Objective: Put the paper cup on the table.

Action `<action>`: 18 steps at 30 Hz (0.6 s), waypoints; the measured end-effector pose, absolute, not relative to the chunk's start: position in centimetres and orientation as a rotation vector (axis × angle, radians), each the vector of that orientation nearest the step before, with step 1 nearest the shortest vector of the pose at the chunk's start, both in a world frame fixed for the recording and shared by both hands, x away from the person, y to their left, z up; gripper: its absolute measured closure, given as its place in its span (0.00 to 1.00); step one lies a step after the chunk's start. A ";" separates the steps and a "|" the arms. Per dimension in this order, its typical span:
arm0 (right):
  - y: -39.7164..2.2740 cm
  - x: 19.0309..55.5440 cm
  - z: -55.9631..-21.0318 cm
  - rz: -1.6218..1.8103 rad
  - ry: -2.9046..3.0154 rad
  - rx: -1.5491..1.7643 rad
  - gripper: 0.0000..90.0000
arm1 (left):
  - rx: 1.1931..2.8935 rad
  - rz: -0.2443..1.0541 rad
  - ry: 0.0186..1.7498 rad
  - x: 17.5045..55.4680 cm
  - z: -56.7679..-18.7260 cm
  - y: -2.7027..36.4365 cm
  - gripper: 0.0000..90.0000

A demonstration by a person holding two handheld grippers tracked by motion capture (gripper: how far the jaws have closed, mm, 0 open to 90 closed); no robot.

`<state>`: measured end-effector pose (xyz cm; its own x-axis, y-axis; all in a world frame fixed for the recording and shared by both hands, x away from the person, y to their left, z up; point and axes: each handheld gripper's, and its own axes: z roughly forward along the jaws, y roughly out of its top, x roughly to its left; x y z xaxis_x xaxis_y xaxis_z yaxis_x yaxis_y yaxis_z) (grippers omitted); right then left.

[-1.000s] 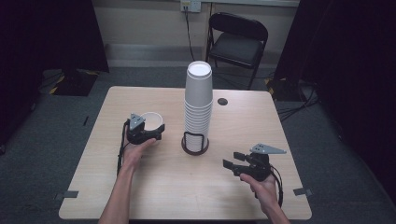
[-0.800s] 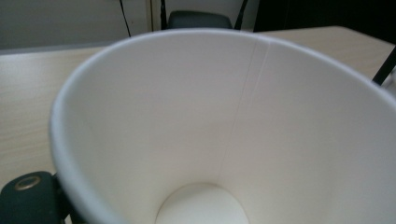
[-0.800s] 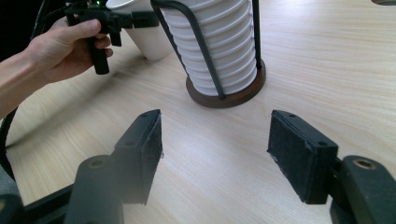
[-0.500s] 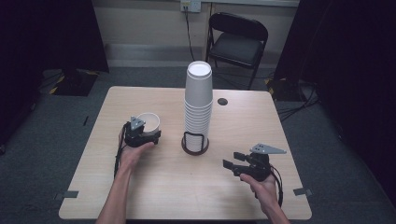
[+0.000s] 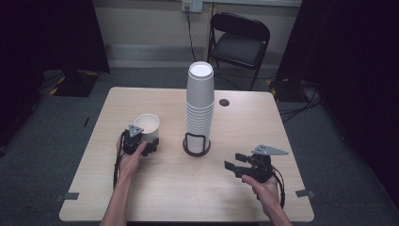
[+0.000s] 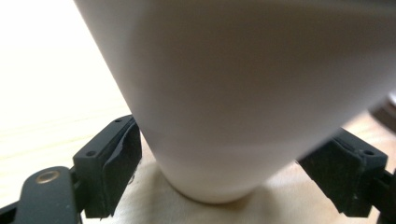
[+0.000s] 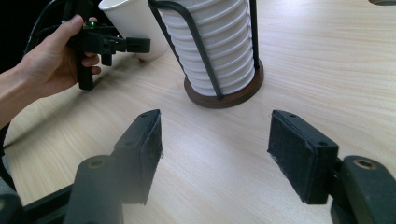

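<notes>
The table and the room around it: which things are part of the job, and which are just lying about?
In the job:
- single white paper cup, between the left tongs
- tall stack of white paper cups in a black wire holder
- right tongs, open

Lying about:
- black folding chair
- small dark round hole in the tabletop

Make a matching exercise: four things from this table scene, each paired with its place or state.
Things:
1. single cup
2. cup stack
3. right gripper
4. chair

Places or states:
A. upside down in a wire holder
B. open, holding nothing
C. beyond the table's far edge
D. upright on the table, between the left gripper's fingers

Pairs: 1-D, 2-A, 3-B, 4-C
</notes>
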<state>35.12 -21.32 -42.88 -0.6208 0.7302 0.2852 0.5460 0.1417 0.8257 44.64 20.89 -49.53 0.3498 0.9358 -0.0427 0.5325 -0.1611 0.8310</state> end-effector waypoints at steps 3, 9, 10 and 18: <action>-21.3 35.1 -42.8 1.481 2.227 1.257 0.39 | 1.801 0.634 1.304 44.2 -49.2 21.0 0.18; -21.7 35.0 -42.8 1.482 2.209 1.267 0.39 | 1.767 0.648 1.318 42.7 -48.5 21.2 0.18; -21.7 35.0 -42.7 1.483 2.205 1.268 0.38 | 1.780 0.651 1.307 42.5 -48.5 21.1 0.18; -22.0 35.0 -42.7 1.479 2.184 1.280 0.38 | 1.717 0.631 1.256 39.2 -48.4 20.9 0.18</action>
<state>34.96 -22.02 -42.68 -0.6010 0.7485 0.2804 0.5382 0.1196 0.8343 39.20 20.87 -48.43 0.3561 0.9293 -0.0980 0.4760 -0.0902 0.8748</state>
